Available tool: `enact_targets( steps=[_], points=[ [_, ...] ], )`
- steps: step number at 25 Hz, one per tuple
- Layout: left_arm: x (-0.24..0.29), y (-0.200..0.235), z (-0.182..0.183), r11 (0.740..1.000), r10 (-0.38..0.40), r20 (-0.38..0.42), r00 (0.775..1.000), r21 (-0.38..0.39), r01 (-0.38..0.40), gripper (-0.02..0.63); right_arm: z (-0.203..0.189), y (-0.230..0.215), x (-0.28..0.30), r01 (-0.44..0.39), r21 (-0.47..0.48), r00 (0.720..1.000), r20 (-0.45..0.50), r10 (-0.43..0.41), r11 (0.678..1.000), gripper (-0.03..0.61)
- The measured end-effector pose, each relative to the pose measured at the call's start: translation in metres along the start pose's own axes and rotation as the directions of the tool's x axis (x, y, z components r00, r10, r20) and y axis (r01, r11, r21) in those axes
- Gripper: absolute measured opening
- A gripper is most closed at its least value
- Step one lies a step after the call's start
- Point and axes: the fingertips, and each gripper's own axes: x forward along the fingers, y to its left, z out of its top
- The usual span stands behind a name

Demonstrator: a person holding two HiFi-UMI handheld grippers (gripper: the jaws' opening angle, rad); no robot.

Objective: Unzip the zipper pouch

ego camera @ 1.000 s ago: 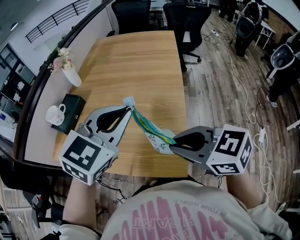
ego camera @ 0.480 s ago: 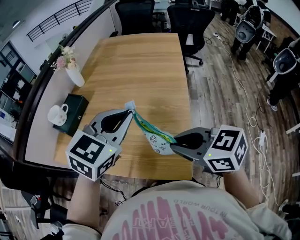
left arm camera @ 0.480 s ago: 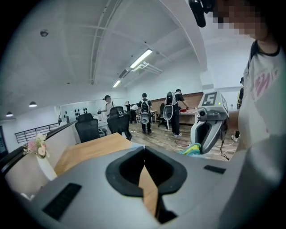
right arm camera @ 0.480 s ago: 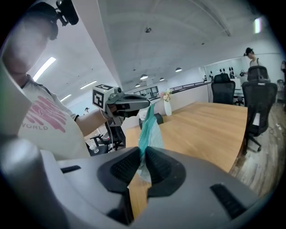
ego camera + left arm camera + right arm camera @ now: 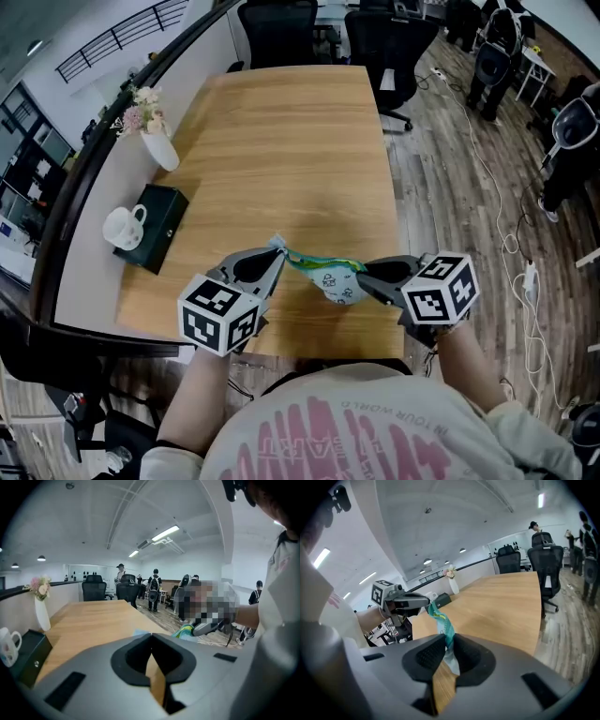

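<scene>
The zipper pouch (image 5: 333, 279), white with small prints and a teal zipper edge, hangs nearly level above the near end of the wooden table (image 5: 291, 141). My left gripper (image 5: 278, 253) is shut on its pale blue end tab. My right gripper (image 5: 362, 273) grips the other end at the zipper, and its jaws are opening with the pouch still pinched between them. In the right gripper view the pouch (image 5: 440, 618) runs from my right gripper (image 5: 447, 641) up to the left gripper (image 5: 412, 603). The left gripper view shows my left gripper (image 5: 151, 637) closed and the pouch (image 5: 185, 631) beyond.
Along the table's left ledge stand a white vase of flowers (image 5: 159, 142), a dark green box (image 5: 159, 225) and a white mug (image 5: 122, 228). Office chairs (image 5: 281, 28) stand at the far end. A cable (image 5: 487, 169) lies on the wood floor to the right.
Both grippers have come nearer to each other and towards the table's near edge. The pouch, slanted before, now hangs nearly level between them.
</scene>
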Motion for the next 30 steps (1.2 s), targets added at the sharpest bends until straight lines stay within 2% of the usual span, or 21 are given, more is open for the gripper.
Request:
enact_targets(
  steps=[4, 10, 14, 16, 18, 22, 24, 28, 30],
  points=[
    [0.007, -0.001, -0.018, 0.998, -0.029, -0.006, 1.0, -0.06, 0.028, 0.006, -0.006, -0.011, 0.004, 0.041, 0.057, 0.999, 0.028, -0.043, 0.998, 0.06],
    [0.016, -0.013, -0.037, 0.992, -0.077, -0.024, 0.997, -0.105, 0.074, 0.006, -0.021, -0.021, 0.004, 0.078, 0.123, 0.996, 0.022, -0.081, 0.989, 0.064],
    [0.019, -0.021, -0.039, 0.985, -0.082, -0.002, 0.997, -0.152, 0.081, 0.006, -0.026, -0.025, -0.001, 0.078, 0.149, 0.996, 0.039, -0.085, 0.986, 0.067],
    [0.019, -0.025, -0.04, 0.981, -0.076, 0.011, 0.997, -0.178, 0.077, 0.006, -0.025, -0.028, -0.006, 0.083, 0.163, 0.993, 0.069, -0.095, 0.983, 0.082],
    [0.017, -0.032, -0.038, 0.977, -0.068, 0.024, 0.997, -0.199, 0.072, 0.006, -0.018, -0.032, -0.017, 0.091, 0.173, 0.987, 0.118, -0.112, 0.981, 0.133],
    [0.013, -0.043, -0.029, 0.974, -0.029, 0.049, 0.998, -0.223, 0.039, 0.006, 0.009, -0.038, -0.049, 0.092, 0.189, 0.961, 0.241, -0.137, 0.978, 0.152],
    [0.011, -0.047, -0.026, 0.964, 0.004, 0.071, 0.997, -0.264, 0.015, 0.006, 0.022, -0.042, -0.065, 0.098, 0.202, 0.944, 0.292, -0.155, 0.975, 0.152],
    [0.006, -0.057, -0.018, 0.93, 0.046, 0.136, 0.99, -0.367, 0.007, 0.006, 0.034, -0.051, -0.088, 0.109, 0.247, 0.903, 0.38, -0.199, 0.963, 0.108],
    [0.005, -0.063, -0.016, 0.919, 0.058, 0.152, 0.987, -0.394, 0.006, 0.006, 0.034, -0.054, -0.094, 0.099, 0.269, 0.888, 0.41, -0.207, 0.958, 0.072]
  ],
)
